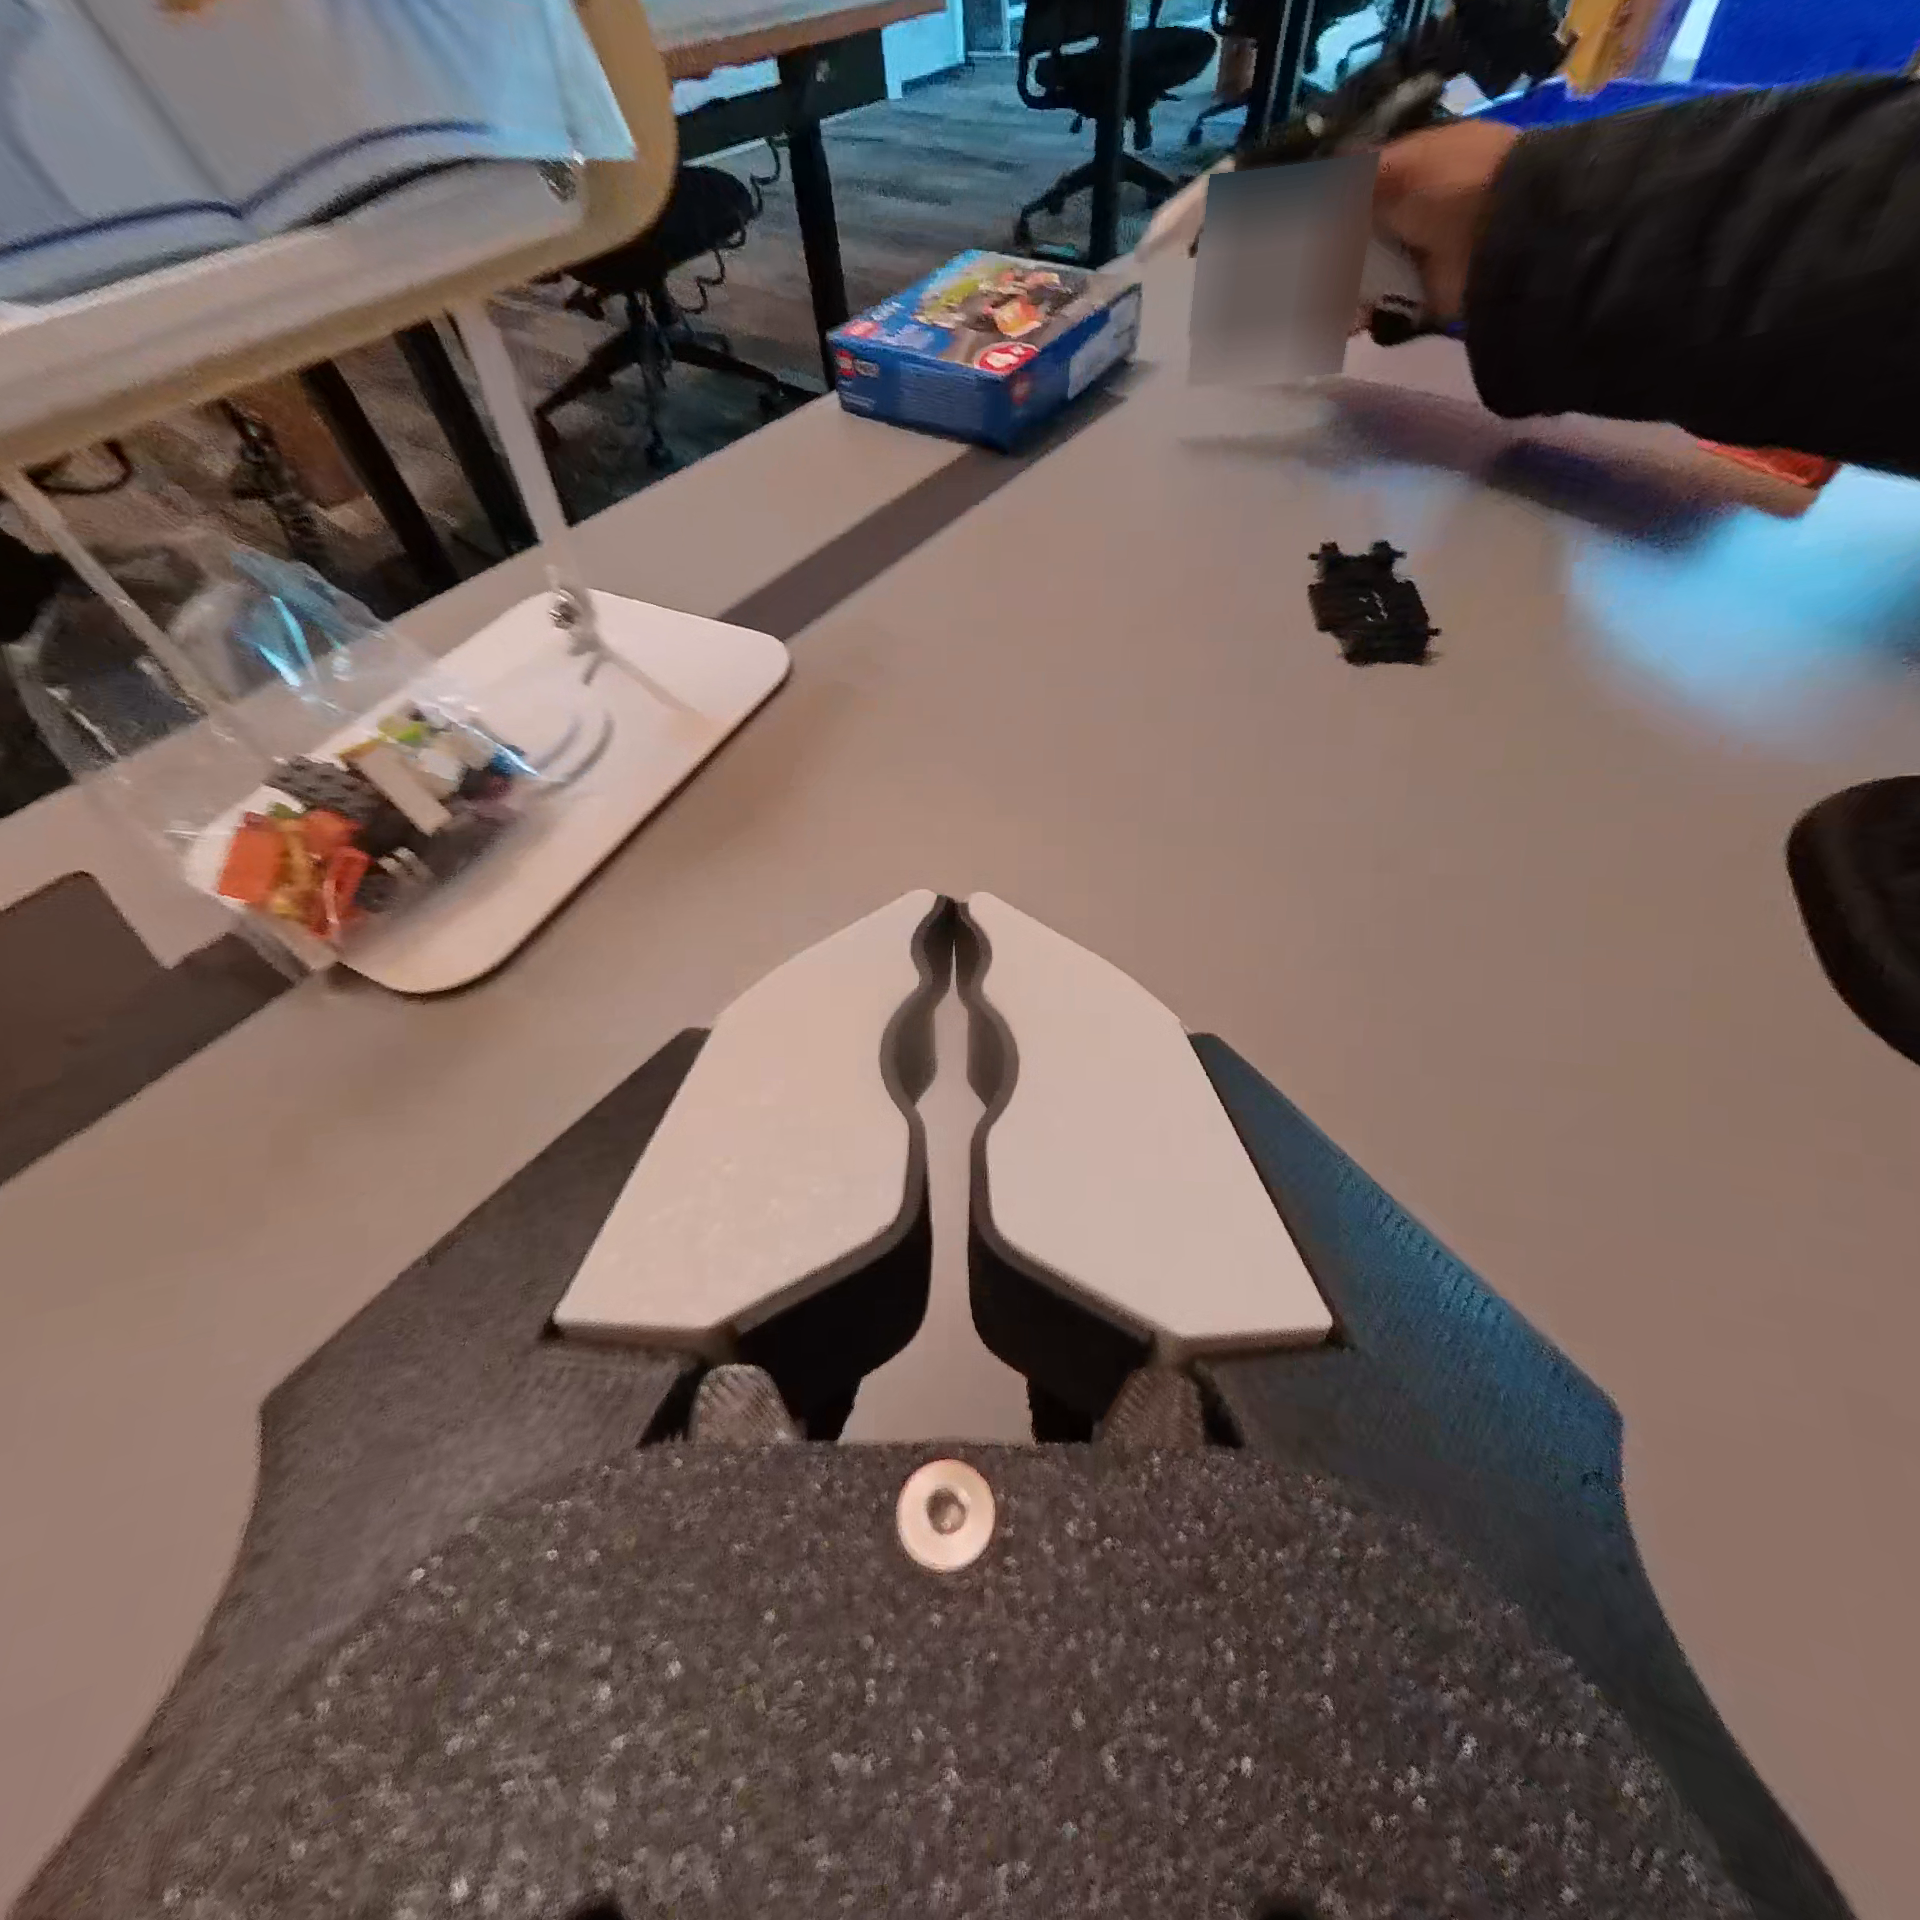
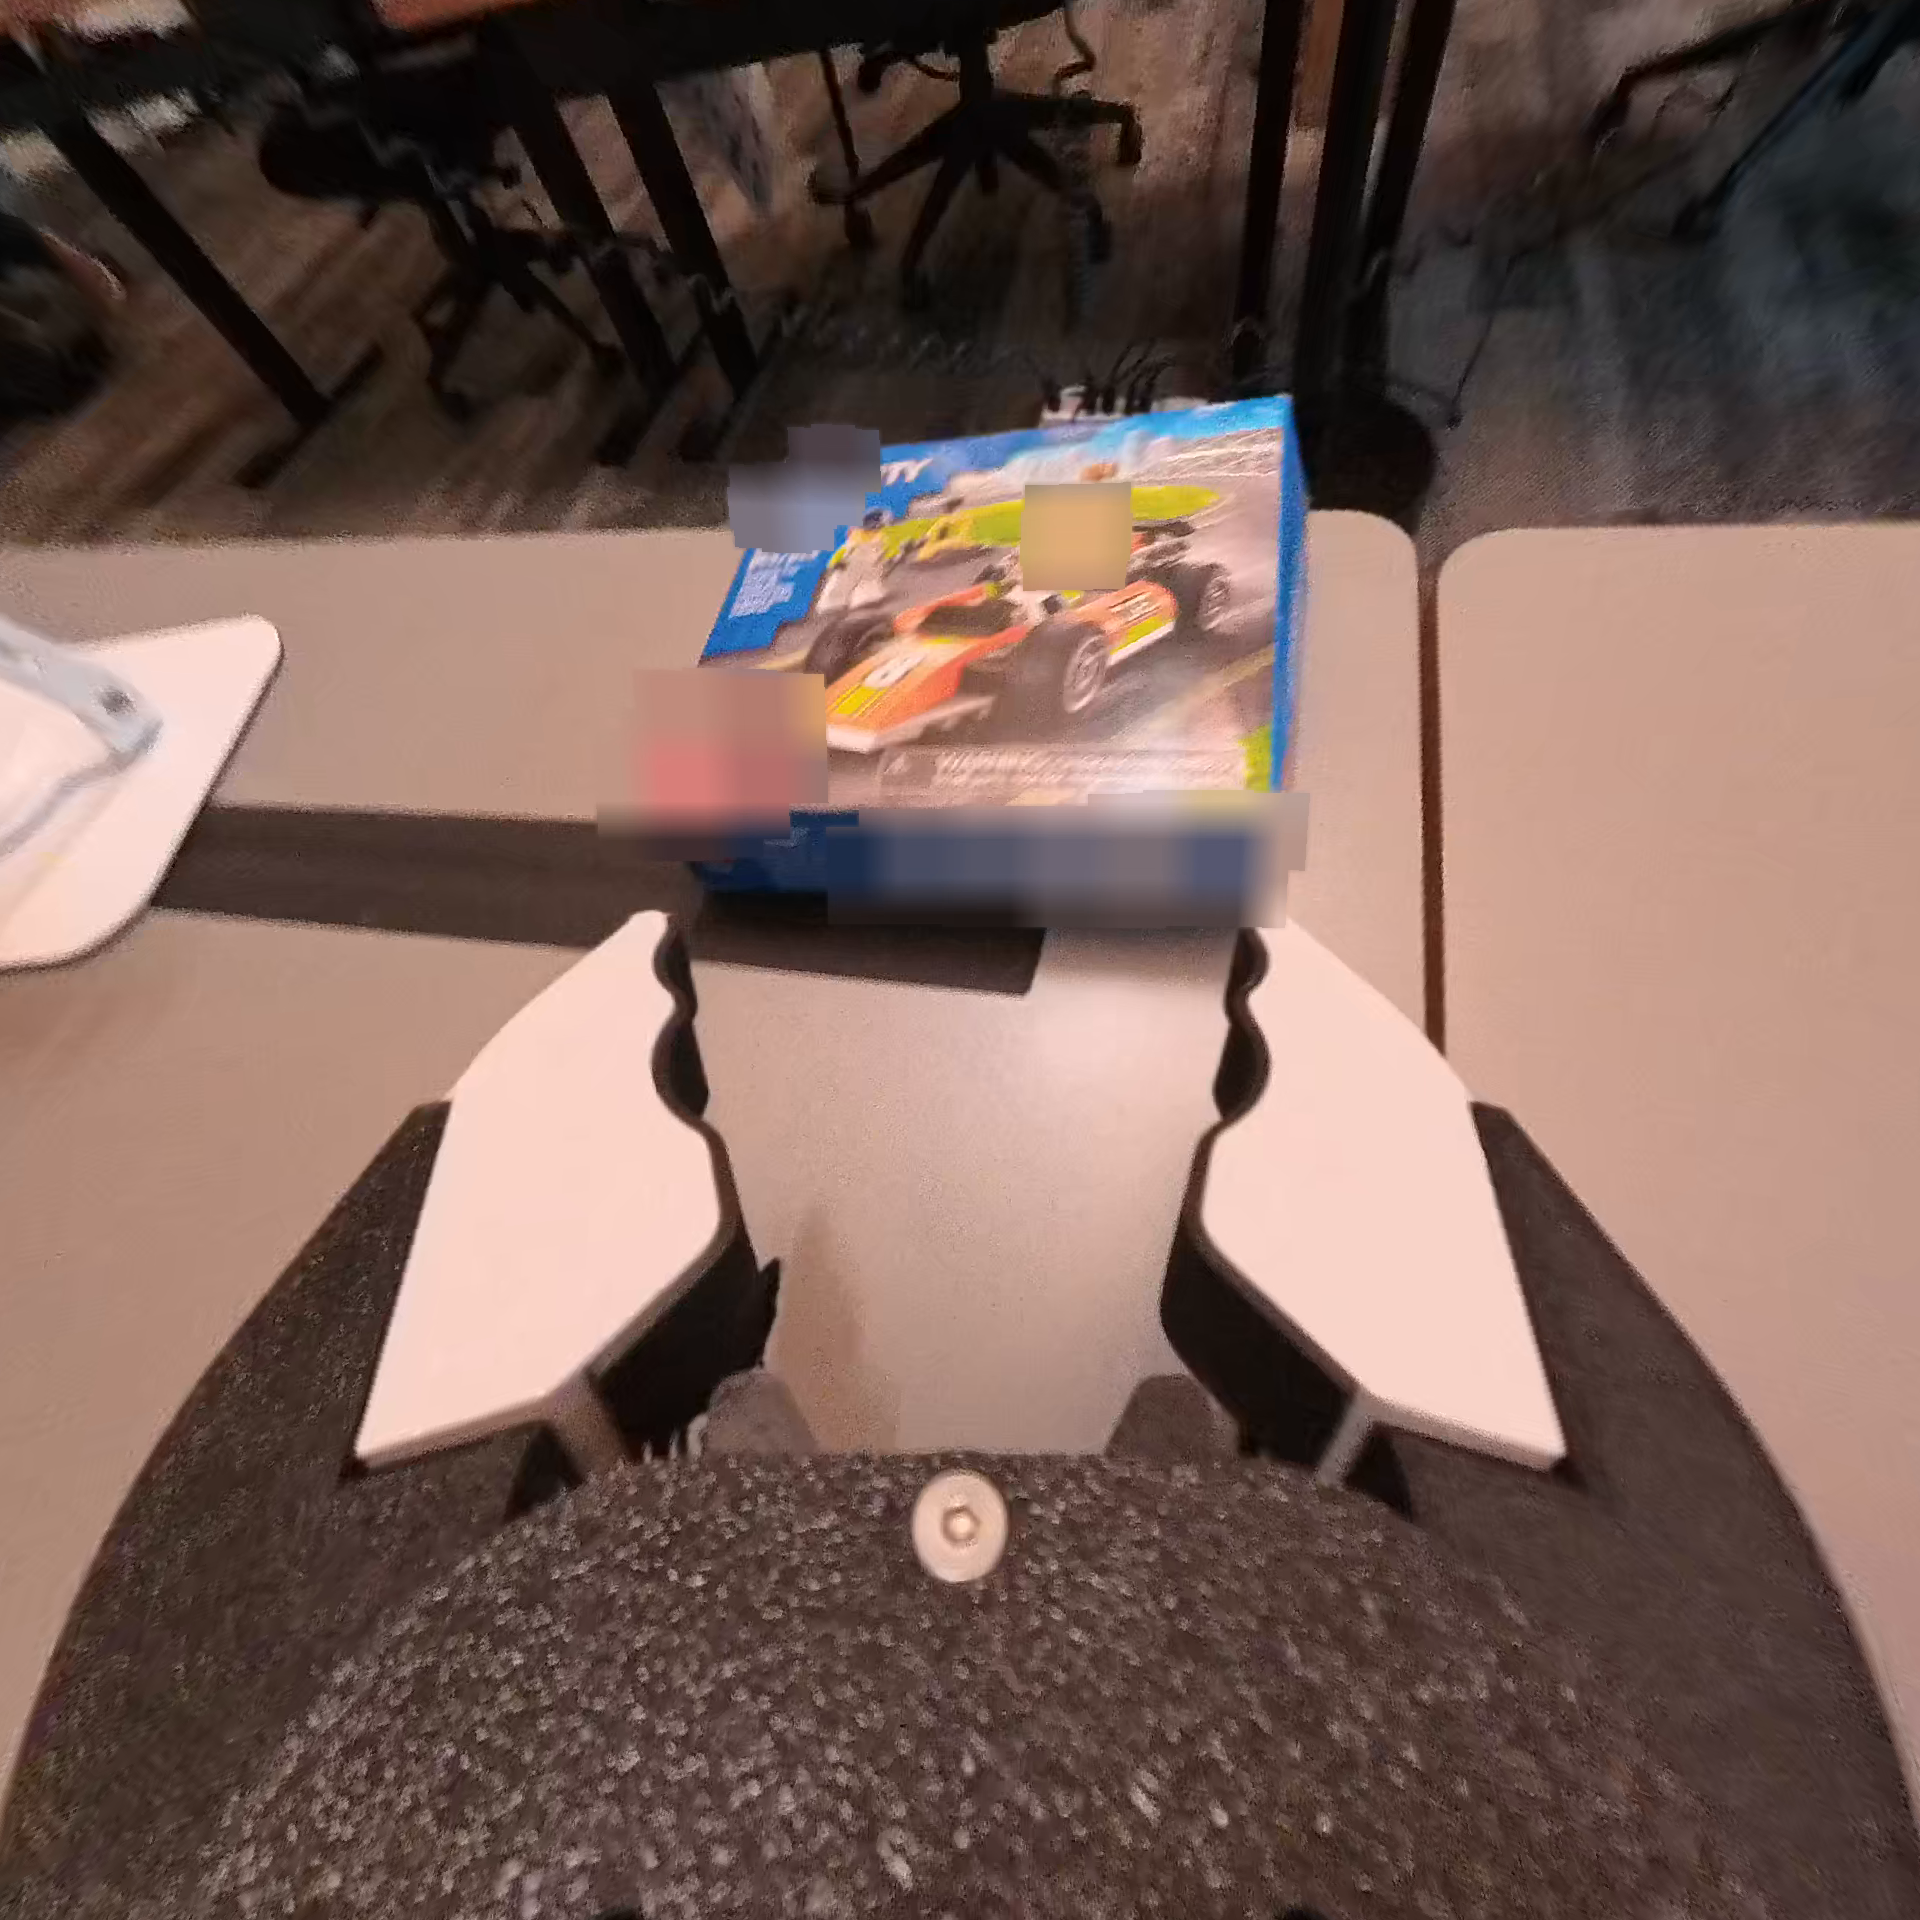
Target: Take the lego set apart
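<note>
— Tongs first: our left tongs (image 1: 951, 920) pinched together, empty; right tongs (image 2: 961, 961) spread wide, empty.
— Black lego piece (image 1: 1371, 603) sits at one o'clock on the tabletop (image 1: 1039, 779); we judge reaching comes next.

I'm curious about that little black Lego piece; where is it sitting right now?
In the left wrist view, the black Lego piece lies alone on the grey table, ahead and right of the left gripper, nearer than the blue Lego box.
</note>
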Demonstrator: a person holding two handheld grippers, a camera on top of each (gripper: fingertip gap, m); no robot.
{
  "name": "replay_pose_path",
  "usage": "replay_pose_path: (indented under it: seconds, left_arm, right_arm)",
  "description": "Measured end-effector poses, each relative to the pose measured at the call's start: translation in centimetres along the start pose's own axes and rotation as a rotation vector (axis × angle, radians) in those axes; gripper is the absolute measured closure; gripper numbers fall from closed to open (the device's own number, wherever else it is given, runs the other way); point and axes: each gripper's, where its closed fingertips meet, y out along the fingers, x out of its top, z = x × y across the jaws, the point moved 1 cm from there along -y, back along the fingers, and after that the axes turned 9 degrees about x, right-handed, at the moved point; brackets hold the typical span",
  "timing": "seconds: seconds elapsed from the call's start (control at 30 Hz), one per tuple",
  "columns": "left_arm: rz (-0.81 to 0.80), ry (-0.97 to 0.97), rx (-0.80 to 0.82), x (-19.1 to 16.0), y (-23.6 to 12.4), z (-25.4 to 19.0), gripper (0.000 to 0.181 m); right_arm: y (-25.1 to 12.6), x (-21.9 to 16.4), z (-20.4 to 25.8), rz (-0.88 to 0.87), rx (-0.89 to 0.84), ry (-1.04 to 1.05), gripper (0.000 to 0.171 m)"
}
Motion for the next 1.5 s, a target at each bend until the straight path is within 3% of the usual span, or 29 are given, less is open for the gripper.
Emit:
replay_pose_path:
  seconds: [0.17,0.27,0.33,0.5,0.67,0.87,1.07,1.3,1.5]
  left_arm:
    - [0.024,-0.033,-0.015,-1.4,0.8,-2.4,0.181]
    - [0.019,-0.057,-0.02,-1.4,1.4,-3.3,0.181]
    - [0.022,-0.058,-0.018,-1.4,1.7,-3.5,0.181]
    - [0.025,-0.073,-0.048,-1.5,2.3,-4.0,0.181]
    - [-0.004,-0.07,-0.074,-1.2,2.2,-4.3,0.181]
    - [-0.062,-0.072,-0.066,-0.4,0.9,-3.5,0.181]
    - [-0.1,-0.072,-0.03,-0.2,-0.3,-1.7,0.181]
    - [-0.082,0.024,0.009,-1.9,-0.9,-0.7,0.181]
    - [-0.149,0.013,-0.026,-0.9,-1.9,-0.1,0.164]
  right_arm:
    - [3.5,1.5,-4.2,0.104,0.03,0.154,0.054]
    - [5.9,0.7,-5.3,0.206,0.05,0.201,0.054]
    - [6.9,-0.3,-5.1,0.28,0.099,0.207,0.074]
    - [6.3,0.0,-3.2,0.23,0.251,0.211,0.109]
    - [2.6,1.2,0.0,0.175,0.238,-0.033,0.123]
    - [-2.9,2.8,10.1,0.094,0.143,-0.54,0.135]
    - [-5.5,-1.0,24.3,-0.002,0.031,-0.995,0.142]
    - [-7.2,-7.3,36.9,-0.153,0.05,-1.269,0.144]
    - [-8.5,-11.8,44.1,-0.253,0.172,-1.378,0.147]
